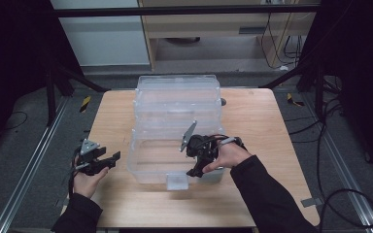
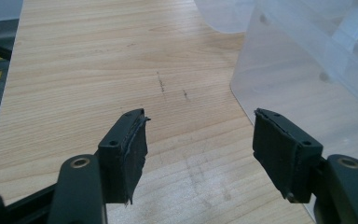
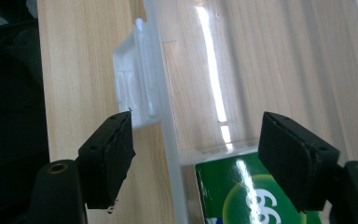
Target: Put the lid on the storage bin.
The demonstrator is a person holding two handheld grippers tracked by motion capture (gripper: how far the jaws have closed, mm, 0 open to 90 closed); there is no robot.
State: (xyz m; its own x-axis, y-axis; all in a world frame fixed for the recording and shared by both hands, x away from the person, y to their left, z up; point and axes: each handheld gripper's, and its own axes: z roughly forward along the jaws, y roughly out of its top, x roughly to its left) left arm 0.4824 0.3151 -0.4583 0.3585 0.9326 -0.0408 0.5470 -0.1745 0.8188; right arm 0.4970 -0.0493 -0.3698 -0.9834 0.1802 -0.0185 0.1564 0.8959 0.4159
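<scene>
Clear plastic storage box (image 1: 175, 145) is sitting mid-worktop with its hinged clear lid (image 1: 177, 94) flipped open and lying back behind it. White plastic latch (image 1: 177, 181) is hanging off the middle of the near wall, facing the person. Inside the box, at its near right corner, a green printed carton (image 3: 256, 193) is lying flat against the wall; the print is too cropped to read.

Right tool (image 1: 195, 171) is hanging over the box's near rim, just right of the latch, pointing down. Its jaws are standing wide apart and gripping nothing. In the right gripper view the near wall (image 3: 168, 140) is running up between the jaws, the latch (image 3: 133, 93) just beyond the left pad, the carton below the right one. My read: it's either lining up on the rim or latch, or going in for the carton. Can't tell which.

Left tool (image 1: 102, 161) is waiting off the box's left side, clear of it, released, nothing between its pads (image 2: 133, 154). It's aimed across the light wood worktop (image 1: 252, 121) with the box wall (image 2: 298, 84) at its right, probably parked out of the way, or ready to brace the box.

Black frame rails and cables are ringing the worktop.
</scene>
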